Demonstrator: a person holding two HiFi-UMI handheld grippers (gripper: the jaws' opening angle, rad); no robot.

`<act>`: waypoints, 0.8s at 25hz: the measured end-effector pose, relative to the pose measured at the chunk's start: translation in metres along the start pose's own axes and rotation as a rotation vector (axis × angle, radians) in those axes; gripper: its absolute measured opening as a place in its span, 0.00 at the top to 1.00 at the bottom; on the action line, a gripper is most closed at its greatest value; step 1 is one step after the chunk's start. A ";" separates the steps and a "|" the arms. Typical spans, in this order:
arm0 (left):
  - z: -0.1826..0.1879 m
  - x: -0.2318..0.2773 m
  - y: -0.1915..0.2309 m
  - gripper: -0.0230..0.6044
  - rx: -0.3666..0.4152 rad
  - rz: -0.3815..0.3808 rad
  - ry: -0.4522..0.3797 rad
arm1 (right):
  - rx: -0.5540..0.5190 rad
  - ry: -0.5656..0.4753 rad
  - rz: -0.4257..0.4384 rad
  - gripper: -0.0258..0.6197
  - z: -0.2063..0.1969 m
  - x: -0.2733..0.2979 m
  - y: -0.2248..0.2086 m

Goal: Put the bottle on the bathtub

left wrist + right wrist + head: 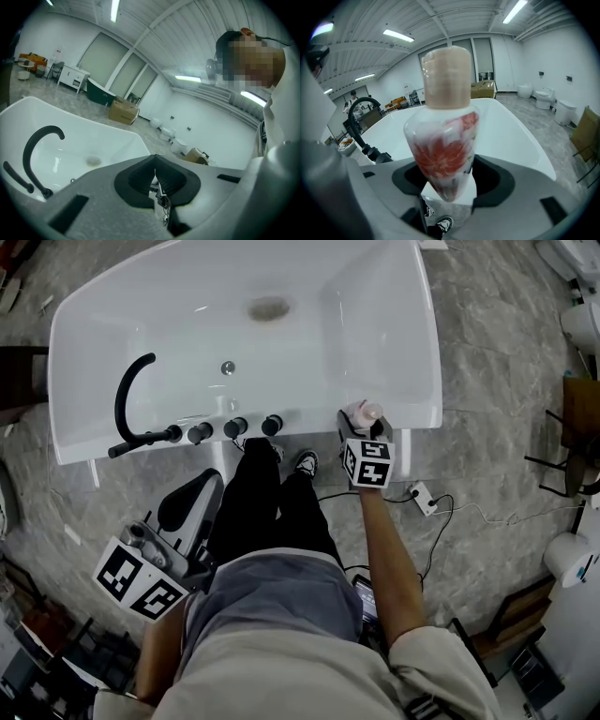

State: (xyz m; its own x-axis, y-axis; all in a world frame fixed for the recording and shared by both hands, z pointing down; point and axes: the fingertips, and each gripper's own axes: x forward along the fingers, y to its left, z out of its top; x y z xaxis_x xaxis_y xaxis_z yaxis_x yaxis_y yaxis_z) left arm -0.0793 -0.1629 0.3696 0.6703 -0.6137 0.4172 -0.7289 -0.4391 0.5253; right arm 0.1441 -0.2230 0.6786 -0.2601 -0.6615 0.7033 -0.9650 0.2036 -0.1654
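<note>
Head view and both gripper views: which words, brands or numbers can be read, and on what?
None can be read.
The bottle: only a red flower pattern, no words.
The right marker cube and the left marker cube: black-and-white squares, no letters.
The cardboard box: too blurred to read.

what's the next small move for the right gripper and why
Probably nudge the bottle farther onto the bathtub rim, then lower it: the right gripper holds it at the rim's very near edge, with floor showing just below.
</note>
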 end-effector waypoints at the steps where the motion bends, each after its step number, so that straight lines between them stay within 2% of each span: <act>1: 0.000 0.001 -0.001 0.95 -0.001 -0.004 0.000 | -0.001 -0.011 -0.009 0.54 0.001 0.000 0.000; 6: -0.001 0.003 0.002 0.95 -0.005 0.003 0.008 | -0.040 -0.034 -0.050 0.54 -0.001 0.000 0.004; 13: 0.002 0.010 -0.005 0.95 -0.004 -0.014 0.004 | -0.068 -0.001 -0.064 0.54 -0.013 -0.004 0.011; 20: -0.002 0.013 -0.019 0.95 0.012 -0.034 0.005 | -0.021 0.033 -0.053 0.54 -0.021 -0.005 0.015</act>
State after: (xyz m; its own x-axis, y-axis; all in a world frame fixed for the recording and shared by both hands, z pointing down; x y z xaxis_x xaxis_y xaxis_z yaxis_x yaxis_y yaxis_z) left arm -0.0561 -0.1614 0.3659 0.6952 -0.5950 0.4034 -0.7076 -0.4674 0.5300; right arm 0.1316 -0.2012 0.6874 -0.2075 -0.6473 0.7334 -0.9763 0.1847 -0.1132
